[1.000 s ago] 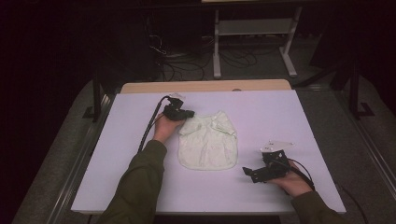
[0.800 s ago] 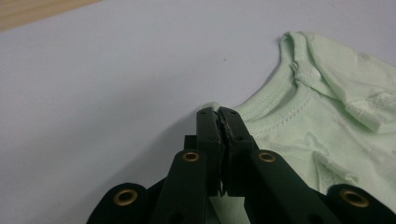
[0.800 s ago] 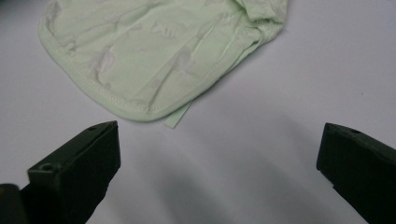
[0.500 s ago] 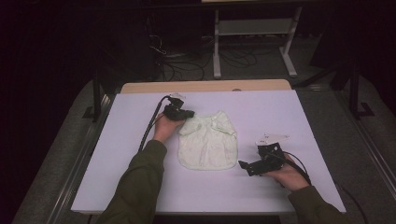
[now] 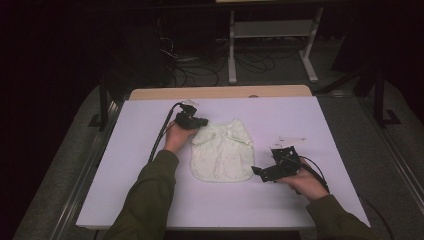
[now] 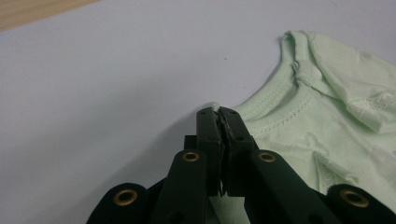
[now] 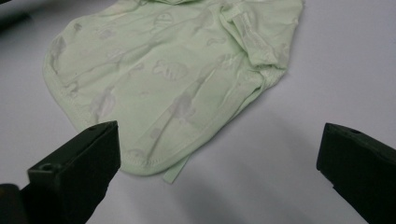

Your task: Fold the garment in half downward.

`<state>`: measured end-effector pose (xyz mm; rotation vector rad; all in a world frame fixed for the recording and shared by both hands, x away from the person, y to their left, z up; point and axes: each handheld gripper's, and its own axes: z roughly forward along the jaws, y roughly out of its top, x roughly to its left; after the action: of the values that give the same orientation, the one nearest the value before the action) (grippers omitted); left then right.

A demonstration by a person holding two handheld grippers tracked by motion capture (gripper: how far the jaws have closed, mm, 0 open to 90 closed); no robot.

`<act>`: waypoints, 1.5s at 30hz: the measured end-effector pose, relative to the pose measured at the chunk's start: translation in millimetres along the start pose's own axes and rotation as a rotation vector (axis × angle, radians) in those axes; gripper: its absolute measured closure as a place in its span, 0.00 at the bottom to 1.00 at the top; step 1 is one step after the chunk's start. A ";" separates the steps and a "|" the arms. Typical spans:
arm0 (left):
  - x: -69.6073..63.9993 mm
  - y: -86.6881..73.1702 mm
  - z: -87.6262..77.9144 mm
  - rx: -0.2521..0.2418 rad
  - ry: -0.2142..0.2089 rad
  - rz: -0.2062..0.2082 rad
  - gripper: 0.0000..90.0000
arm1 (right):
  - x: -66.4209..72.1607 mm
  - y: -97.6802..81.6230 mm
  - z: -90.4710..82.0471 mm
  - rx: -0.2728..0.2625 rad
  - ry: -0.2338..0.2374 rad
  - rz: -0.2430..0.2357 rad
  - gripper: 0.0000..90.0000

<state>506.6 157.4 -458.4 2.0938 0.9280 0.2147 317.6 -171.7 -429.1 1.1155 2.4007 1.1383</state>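
the pale green printed cotton baby garment (image 5: 223, 155) lies flat mid-surface. the left gripper (image 6: 218, 122) has its jaws clamped on the garment's edge, hiding the pinched hem. the right gripper (image 5: 260, 172), jaws apart, sits just beside the garment's lower corner.

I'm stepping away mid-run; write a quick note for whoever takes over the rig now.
Left tongs: shut on the pale green baby garment at its far left edge, near the neckline.
Right tongs: open, holding nothing, aimed at the garment's near right hem.
Garment lies mostly flat mid-table on the white sheet, one sleeve folded in.
Left to do, probably: grip the near hem and fold.
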 end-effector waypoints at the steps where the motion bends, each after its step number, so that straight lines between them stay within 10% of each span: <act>1: 0.0 0.0 0.0 0.000 0.000 0.000 0.98 | -0.6 1.2 0.4 -0.001 0.002 -0.004 0.00; 45: -0.5 -0.6 0.3 -0.004 0.004 -0.025 0.98 | -12.9 58.3 44.6 0.014 0.032 -0.050 0.00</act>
<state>506.1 157.1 -459.0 2.0779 0.9545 0.2074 380.3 -133.5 -416.1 1.0430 2.4499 1.1330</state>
